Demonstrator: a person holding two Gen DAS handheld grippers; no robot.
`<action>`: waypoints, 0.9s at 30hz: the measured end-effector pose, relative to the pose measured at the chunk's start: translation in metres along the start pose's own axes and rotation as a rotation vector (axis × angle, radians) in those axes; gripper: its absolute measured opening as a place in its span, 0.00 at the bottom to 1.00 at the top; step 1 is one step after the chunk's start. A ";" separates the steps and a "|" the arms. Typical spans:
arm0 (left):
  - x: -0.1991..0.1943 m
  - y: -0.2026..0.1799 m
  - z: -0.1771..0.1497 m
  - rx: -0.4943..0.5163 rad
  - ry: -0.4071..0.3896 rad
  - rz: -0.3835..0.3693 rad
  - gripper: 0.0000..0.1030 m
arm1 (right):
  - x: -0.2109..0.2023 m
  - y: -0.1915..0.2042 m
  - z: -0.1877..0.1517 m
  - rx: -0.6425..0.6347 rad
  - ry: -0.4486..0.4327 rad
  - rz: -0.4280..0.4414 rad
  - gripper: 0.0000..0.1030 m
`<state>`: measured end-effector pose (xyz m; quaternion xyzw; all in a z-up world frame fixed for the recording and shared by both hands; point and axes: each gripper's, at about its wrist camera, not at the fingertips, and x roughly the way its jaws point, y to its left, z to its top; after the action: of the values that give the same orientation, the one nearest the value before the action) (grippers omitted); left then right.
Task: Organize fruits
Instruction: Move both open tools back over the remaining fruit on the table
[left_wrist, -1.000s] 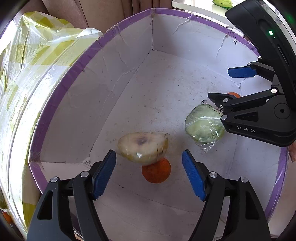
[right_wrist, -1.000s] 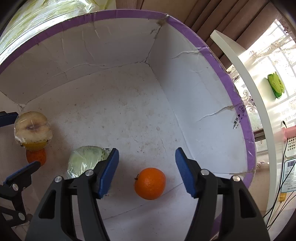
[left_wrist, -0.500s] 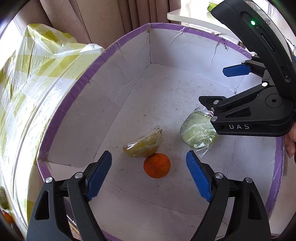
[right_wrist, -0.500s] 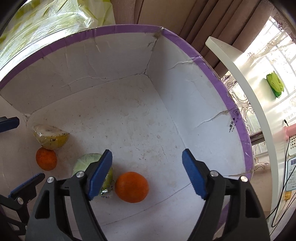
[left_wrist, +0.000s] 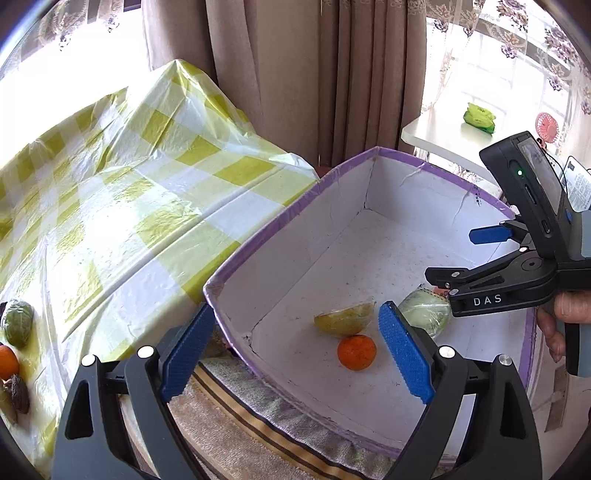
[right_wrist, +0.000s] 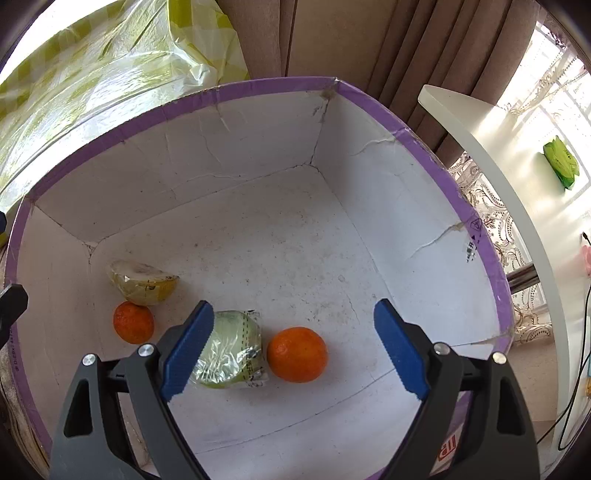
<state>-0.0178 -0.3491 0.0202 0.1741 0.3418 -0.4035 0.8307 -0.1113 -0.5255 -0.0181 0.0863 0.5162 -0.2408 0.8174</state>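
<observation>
A white box with a purple rim (left_wrist: 280, 218) (right_wrist: 258, 86) holds a wrapped yellow fruit half (left_wrist: 343, 319) (right_wrist: 142, 284), a small orange (left_wrist: 356, 352) (right_wrist: 133, 322), a wrapped green fruit (left_wrist: 424, 314) (right_wrist: 229, 349) and a larger orange (right_wrist: 297, 353). My left gripper (left_wrist: 291, 354) is open and empty, raised above the box's near left corner. My right gripper (right_wrist: 293, 347) is open and empty above the box; it also shows in the left wrist view (left_wrist: 491, 266).
A table with a yellow checked cloth (left_wrist: 110, 192) stands left of the box, with a wrapped green fruit (left_wrist: 16, 323), an orange (left_wrist: 7, 362) and a dark fruit (left_wrist: 16, 393) at its left edge. A white side table (right_wrist: 498, 166) carries a green packet (right_wrist: 561, 160). Curtains hang behind.
The wrapped yellow half dropped from my left gripper into the box beside the small orange. Both grippers rose and drew back; the left swung toward the table. The larger orange rolled left against the green fruit.
</observation>
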 end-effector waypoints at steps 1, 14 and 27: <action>-0.007 0.006 -0.002 -0.015 -0.018 0.008 0.85 | -0.007 0.004 0.002 -0.005 -0.021 0.016 0.86; -0.109 0.120 -0.056 -0.316 -0.193 0.231 0.85 | -0.085 0.083 0.017 -0.048 -0.268 0.237 0.93; -0.176 0.237 -0.123 -0.676 -0.305 0.388 0.85 | -0.074 0.201 0.010 -0.078 -0.242 0.454 0.96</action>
<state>0.0389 -0.0377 0.0614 -0.1090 0.2890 -0.1257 0.9428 -0.0328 -0.3323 0.0304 0.1387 0.3908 -0.0396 0.9091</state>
